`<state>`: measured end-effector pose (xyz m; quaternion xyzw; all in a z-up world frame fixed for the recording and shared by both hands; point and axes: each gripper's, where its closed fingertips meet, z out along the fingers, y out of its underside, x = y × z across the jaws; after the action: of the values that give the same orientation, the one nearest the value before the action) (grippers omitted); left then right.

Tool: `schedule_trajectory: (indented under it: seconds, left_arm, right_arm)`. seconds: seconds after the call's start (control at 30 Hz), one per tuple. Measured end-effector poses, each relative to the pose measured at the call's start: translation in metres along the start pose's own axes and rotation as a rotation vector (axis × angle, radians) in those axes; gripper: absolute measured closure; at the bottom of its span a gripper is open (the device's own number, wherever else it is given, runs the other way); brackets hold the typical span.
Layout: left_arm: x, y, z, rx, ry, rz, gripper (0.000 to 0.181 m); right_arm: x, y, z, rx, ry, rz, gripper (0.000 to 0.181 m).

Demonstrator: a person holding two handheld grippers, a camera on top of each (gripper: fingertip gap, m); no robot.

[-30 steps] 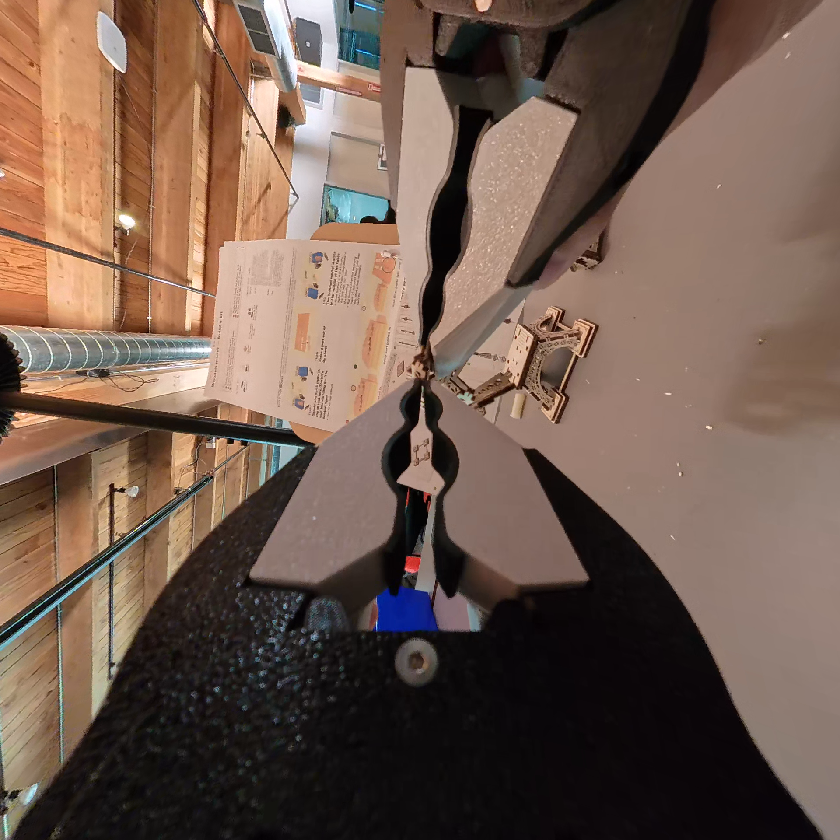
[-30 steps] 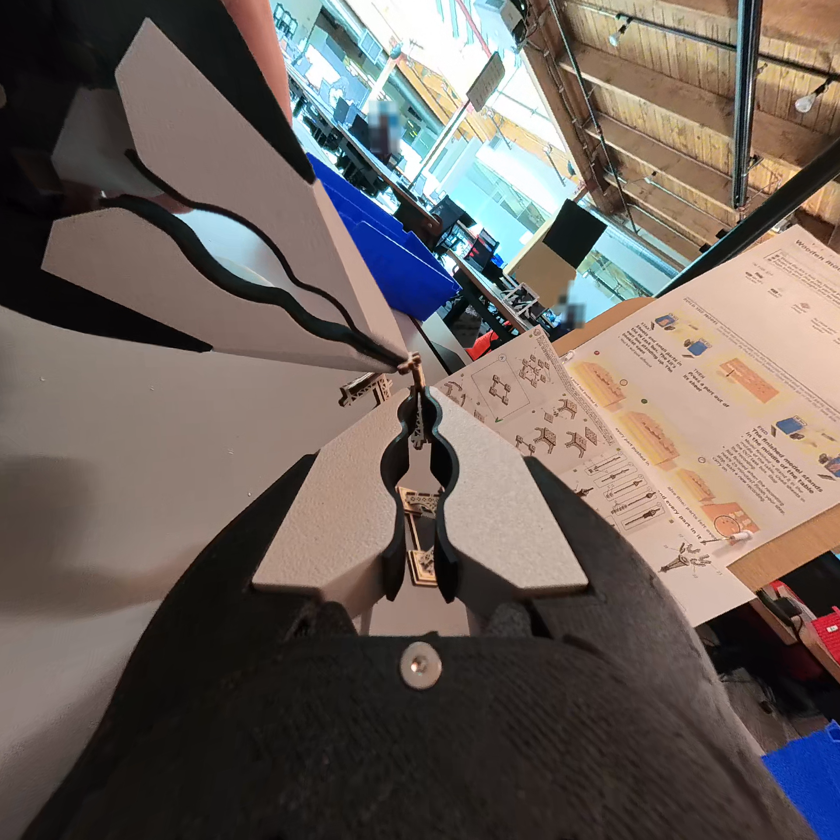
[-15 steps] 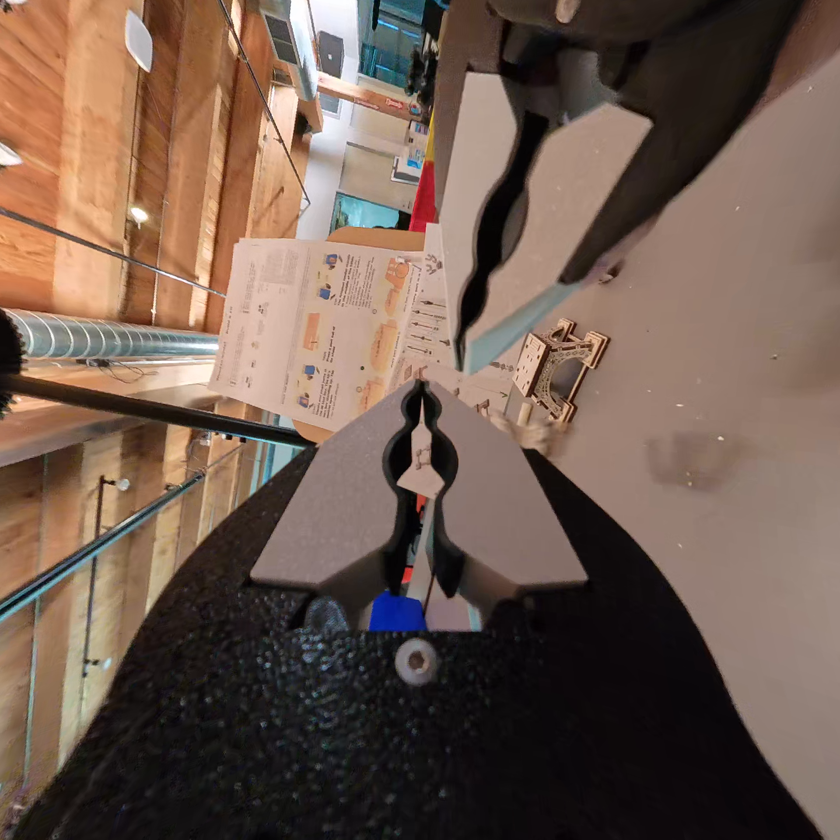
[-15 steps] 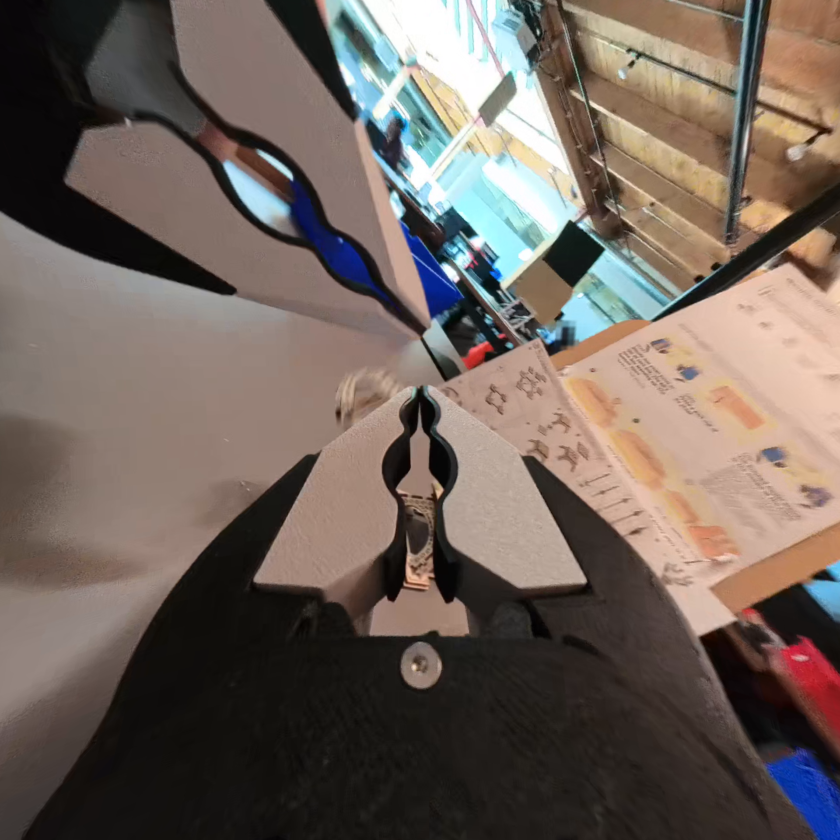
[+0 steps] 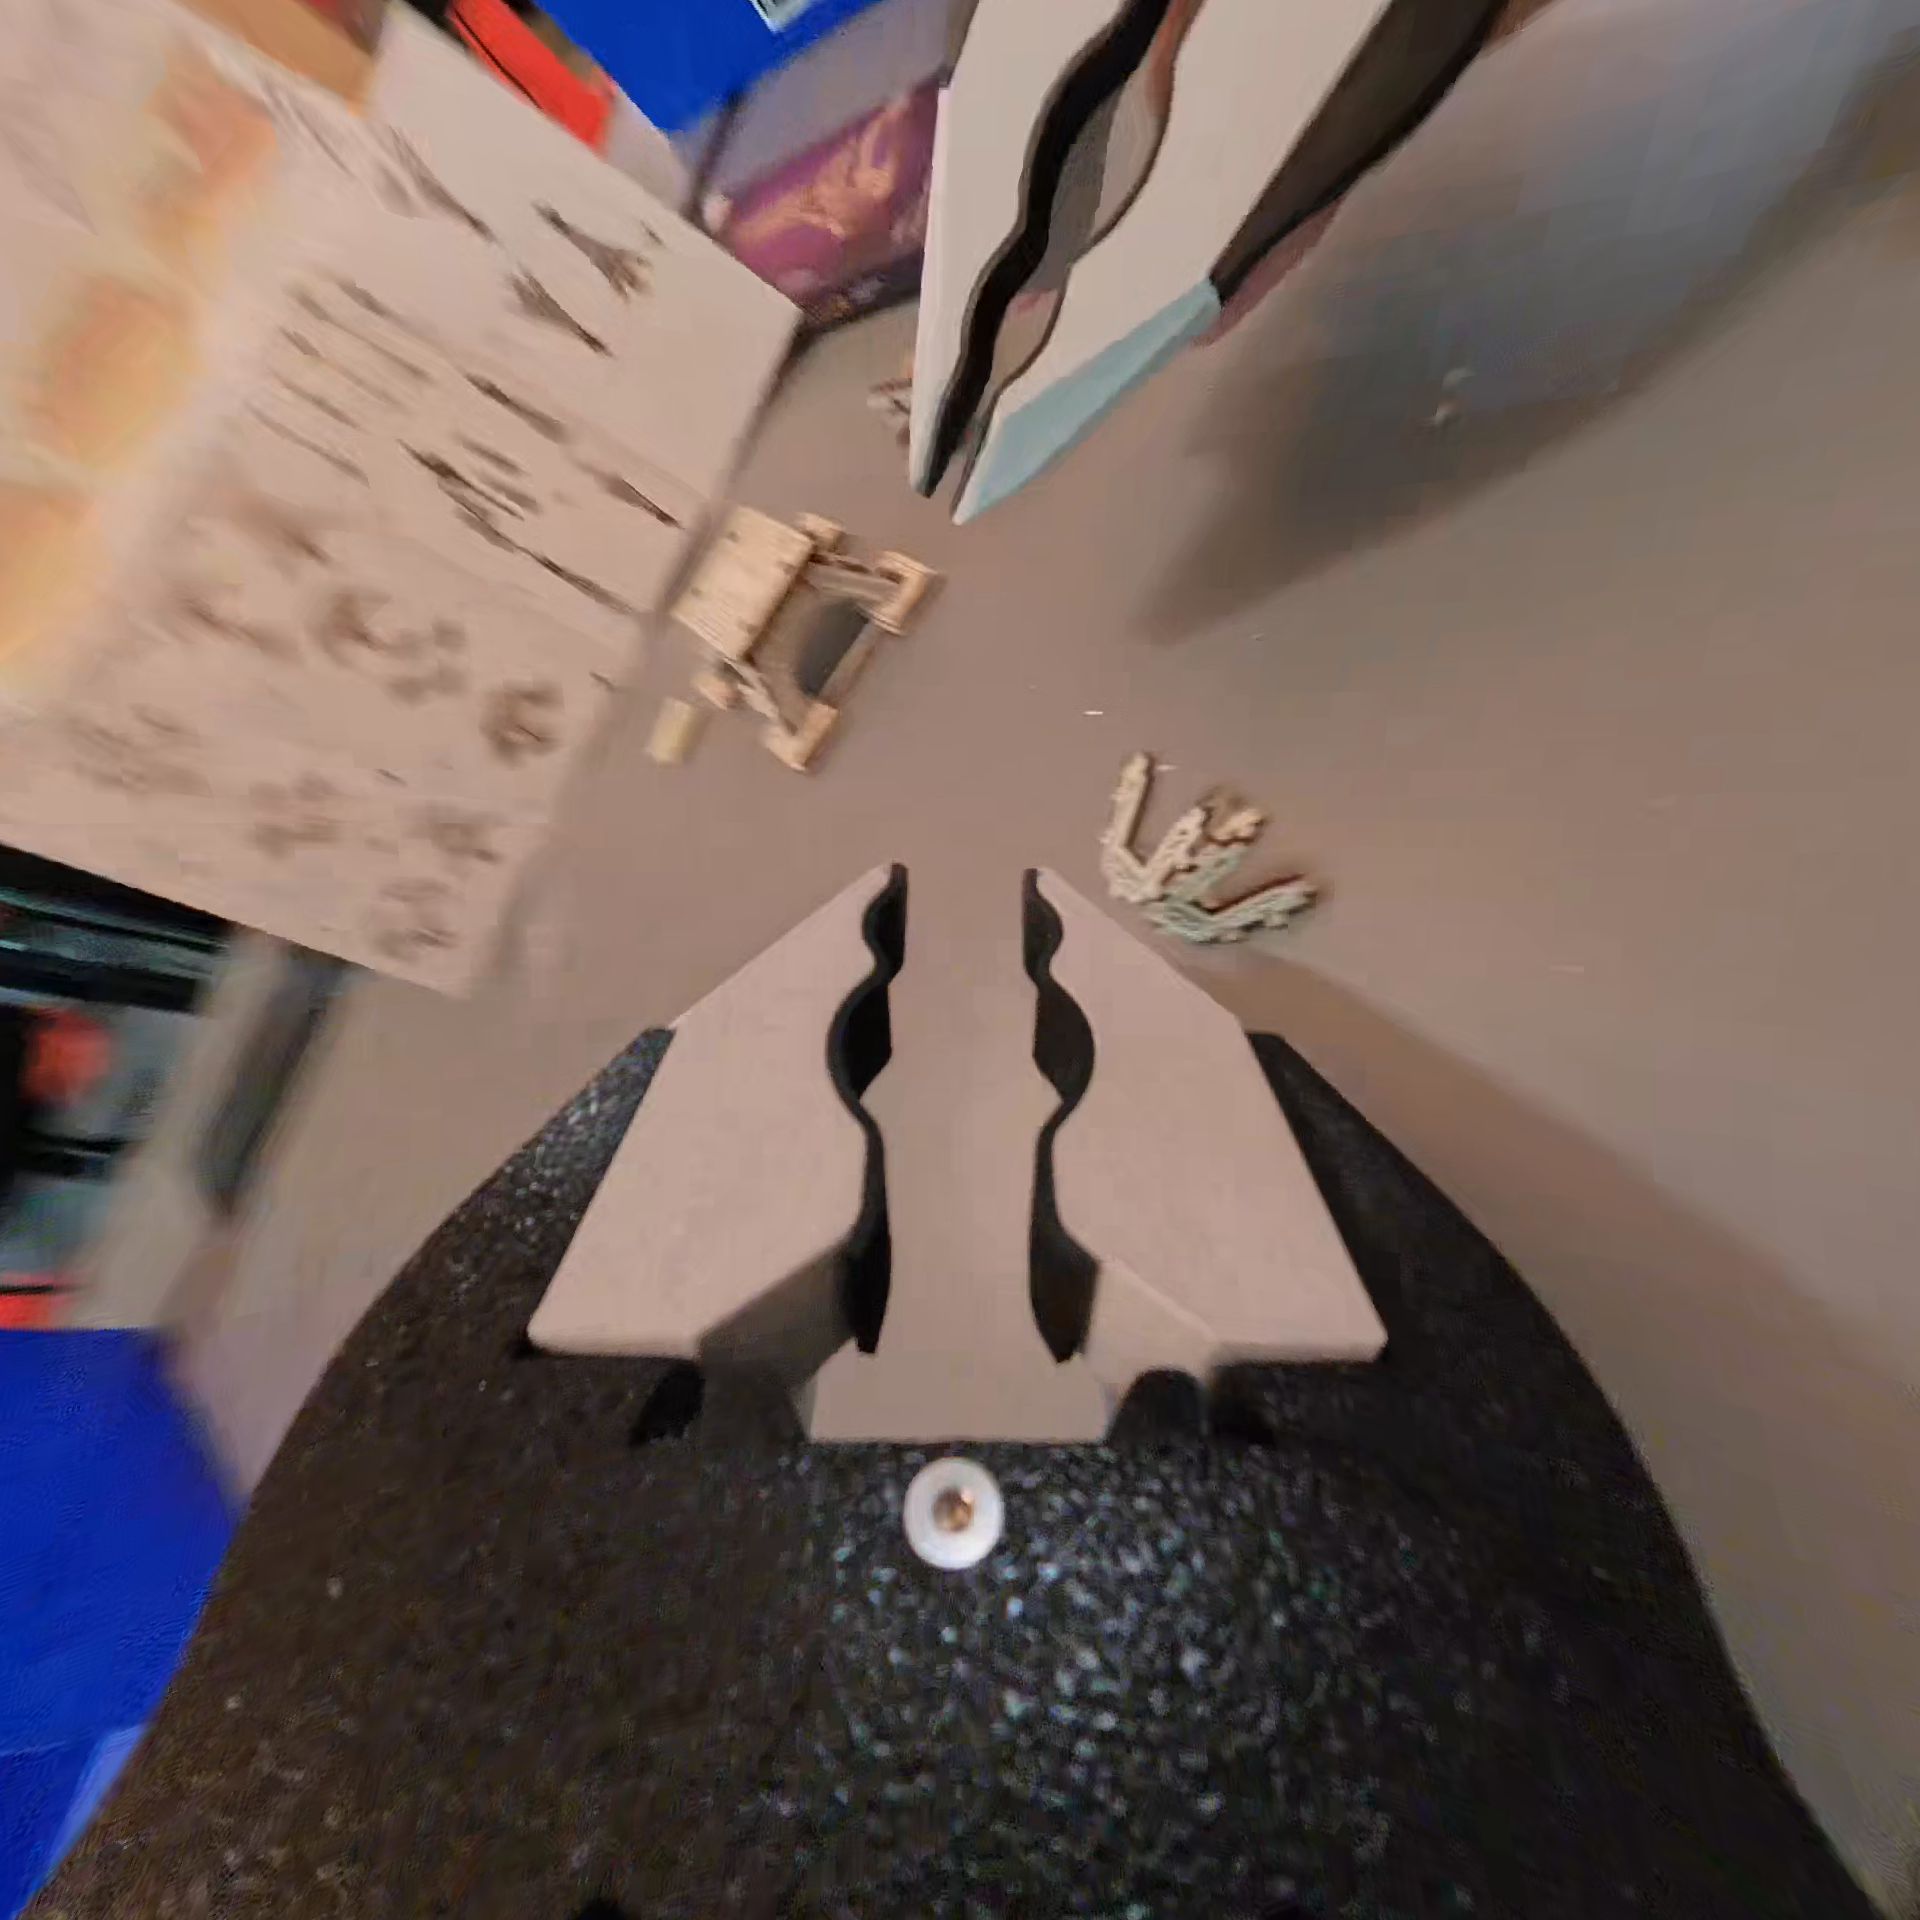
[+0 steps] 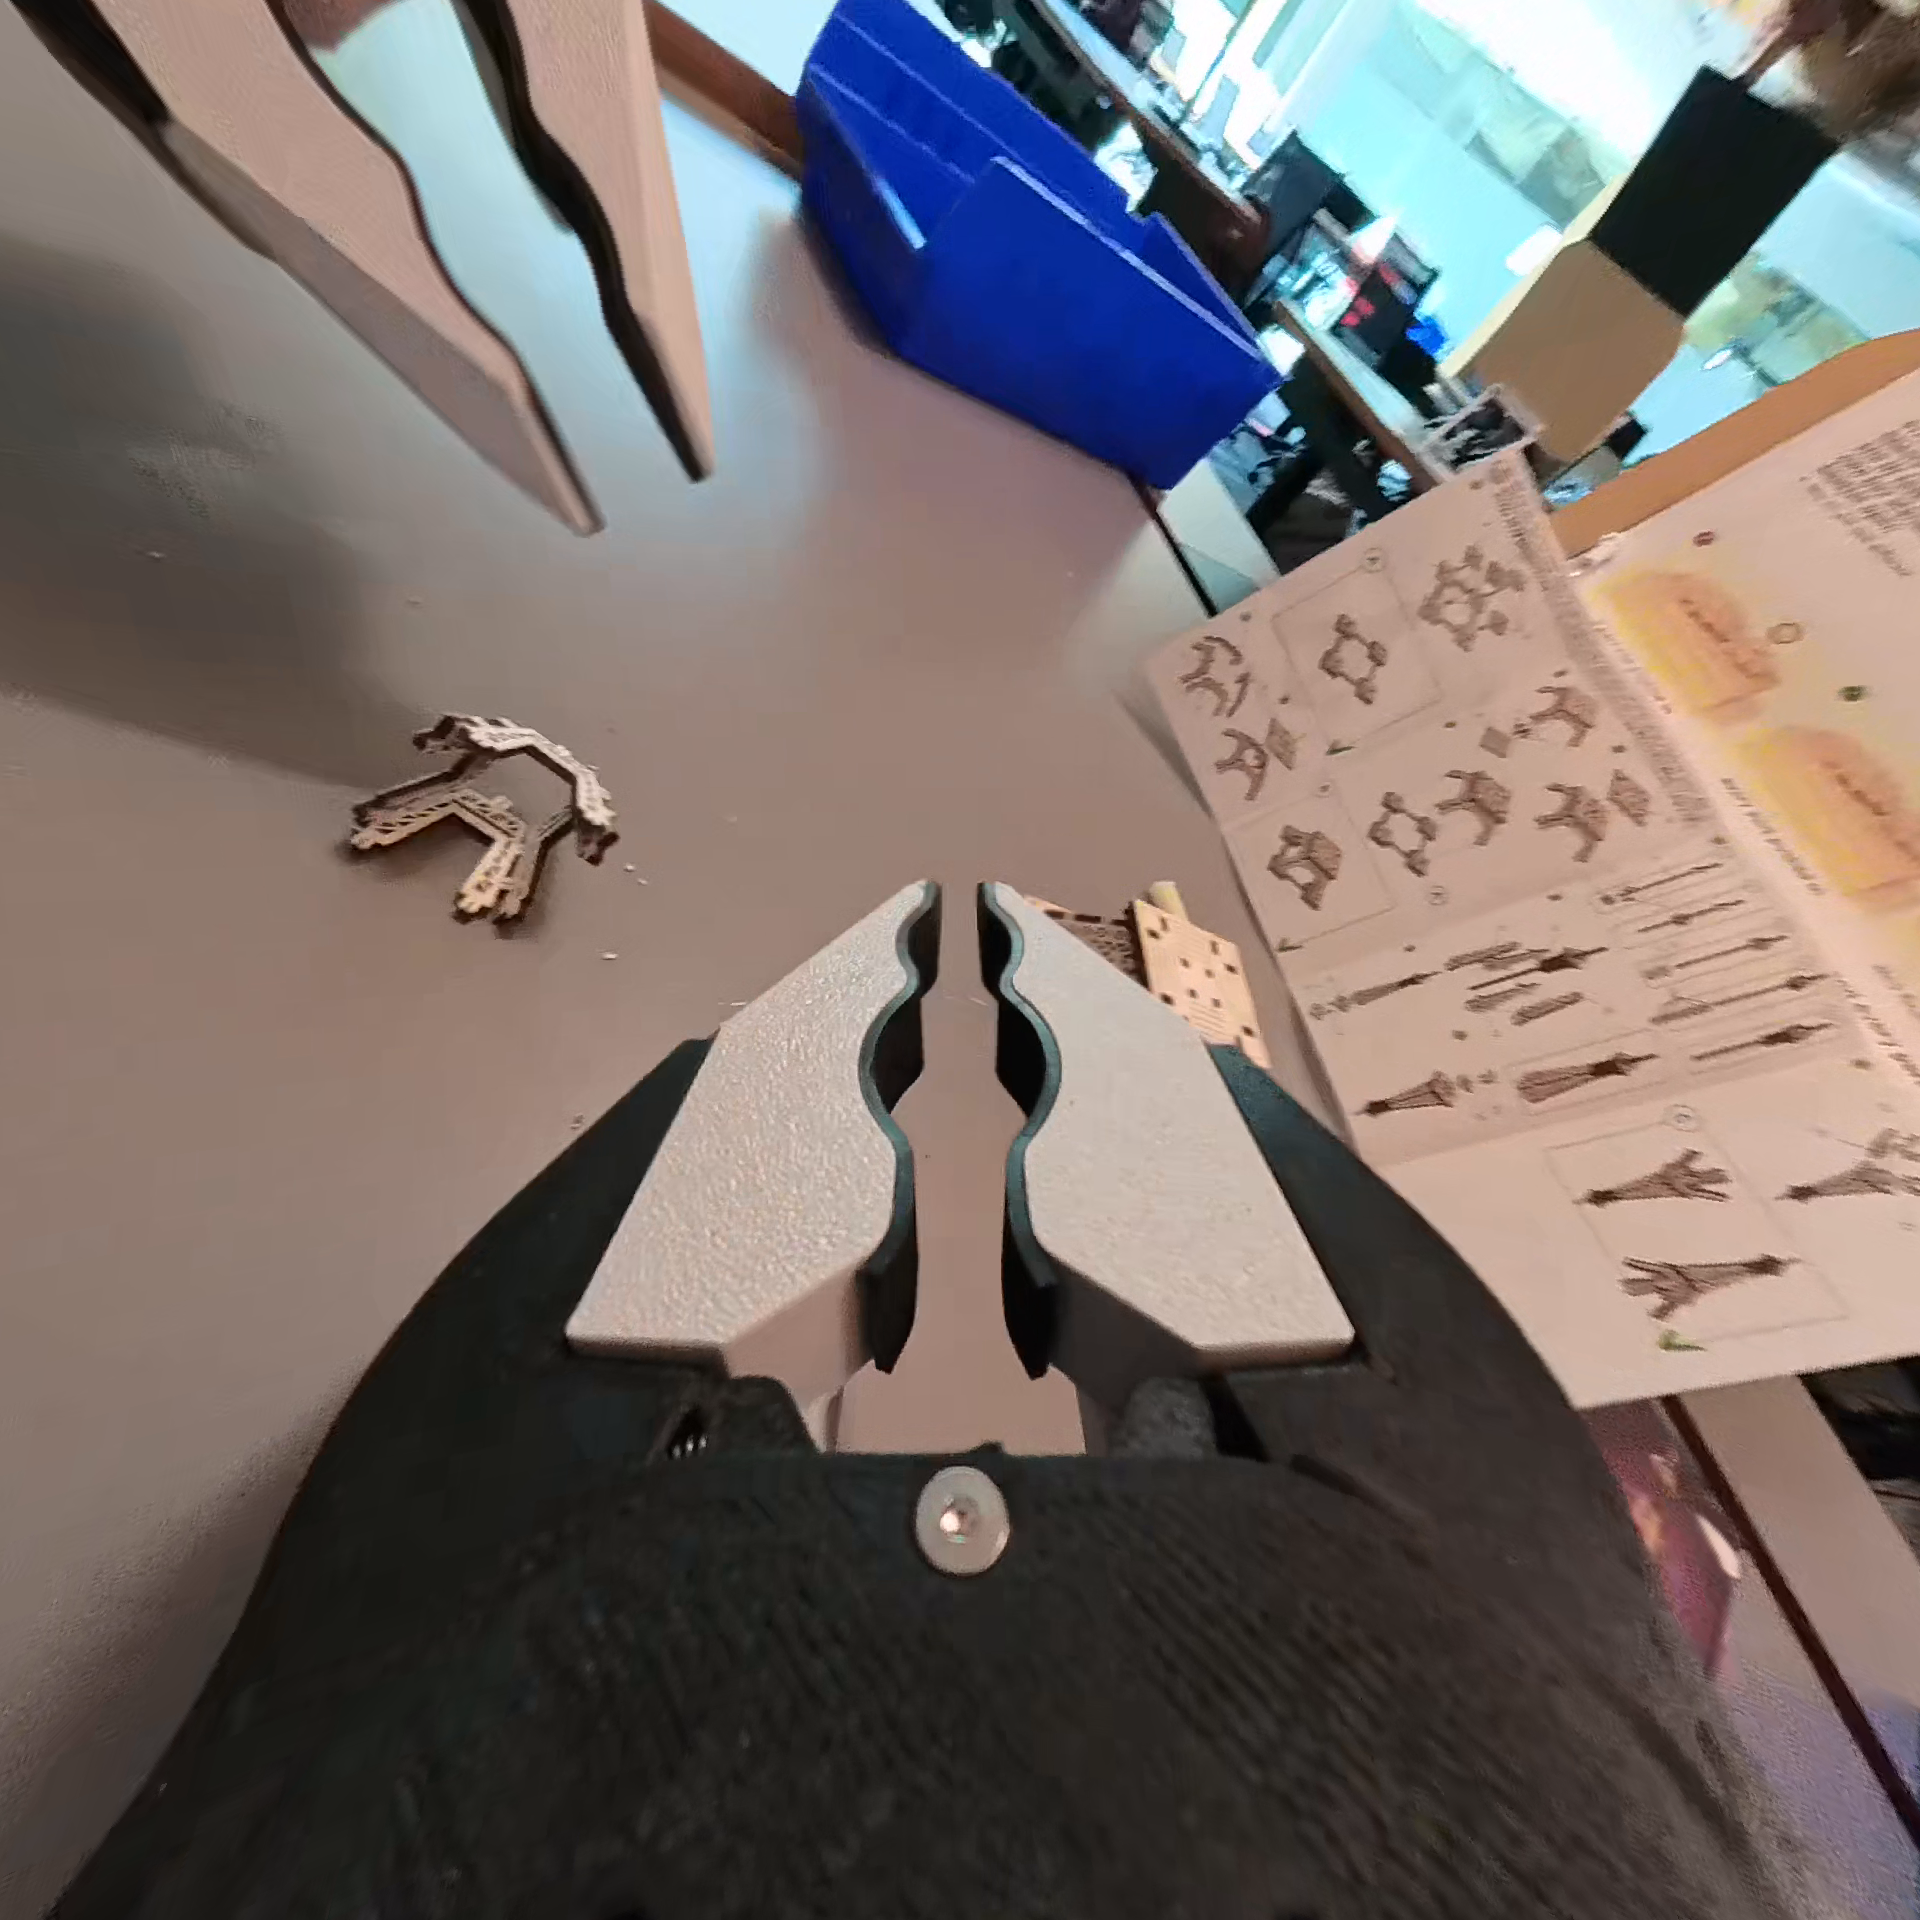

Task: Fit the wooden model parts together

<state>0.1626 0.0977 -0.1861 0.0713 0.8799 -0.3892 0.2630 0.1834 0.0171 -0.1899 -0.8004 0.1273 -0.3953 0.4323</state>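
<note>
A joined wooden lattice part (image 5: 1195,862) lies loose on the grey table (image 5: 1455,727), just right of my left gripper (image 5: 964,878), which is open and empty. The same part shows in the right wrist view (image 6: 488,821), left of my right gripper (image 6: 958,891), whose jaws stand slightly apart with nothing between them. A built wooden tower base (image 5: 800,634) with a small dowel (image 5: 673,730) beside it sits ahead of the left gripper. It is partly hidden behind the right fingers (image 6: 1195,966). Each gripper shows in the other's view: the right gripper (image 5: 943,499) and the left gripper (image 6: 644,499).
A printed instruction sheet (image 6: 1558,935) lies along the table's edge and is blurred in the left wrist view (image 5: 312,520). A blue bin (image 6: 1018,281) stands at the far edge of the table. A purple box (image 5: 831,229) lies beyond the sheet. About 9 centimetres separates my left fingertips from my right.
Both grippers have opened and let go of the wooden parts they pinched. The joined lattice part now lies on the table. Both views have swung down toward the tabletop.
</note>
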Motion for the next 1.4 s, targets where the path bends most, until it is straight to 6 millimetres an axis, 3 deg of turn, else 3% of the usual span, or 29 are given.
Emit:
schedule_trajectory:
  seconds: [0.03,0.1,0.17,0.23,0.37,0.57,0.7,0.97,1.1,1.23,1.4]
  left_arm:
    - [0.003,0.002,0.0,0.007,0.044,-0.113,0.156]
    - [0.013,0.0,0.001,0.061,0.146,-0.237,0.152]
    - [0.025,-0.002,0.0,0.1,0.212,-0.217,0.146]
    - [0.035,0.006,0.005,0.054,0.256,-0.209,0.143]
    - [0.051,0.013,0.024,-0.012,0.354,-0.376,0.127]
    - [0.059,0.023,0.029,-0.102,0.401,-0.507,0.13]
    - [0.068,0.014,0.029,-0.098,0.467,-0.595,0.137]
    - [0.069,0.018,0.04,-0.138,0.42,-0.573,0.15]
    - [0.063,0.021,0.043,-0.122,0.356,-0.531,0.152]
    - [0.056,0.022,0.044,-0.059,0.259,-0.496,0.154]
    - [0.051,0.026,0.036,-0.004,0.093,-0.355,0.156]
  right_arm:
    - [-0.003,0.001,0.002,-0.011,-0.015,0.001,0.176]
    - [-0.009,0.003,0.004,-0.029,-0.031,-0.012,0.175]
    - [-0.02,0.004,0.007,-0.039,-0.08,-0.008,0.172]
    - [-0.029,0.005,0.008,-0.045,-0.131,0.011,0.169]
    - [-0.043,-0.003,0.006,0.001,-0.247,0.132,0.161]
    - [-0.061,-0.002,0.009,-0.008,-0.366,0.268,0.154]
    - [-0.069,-0.004,0.014,-0.025,-0.347,0.205,0.153]
    - [-0.081,0.008,0.026,-0.11,-0.286,0.003,0.173]
    - [-0.076,0.008,0.03,-0.094,-0.23,-0.067,0.173]
    - [-0.07,0.006,0.032,-0.081,-0.132,-0.25,0.173]
    - [-0.072,-0.004,0.033,-0.08,-0.076,-0.383,0.174]
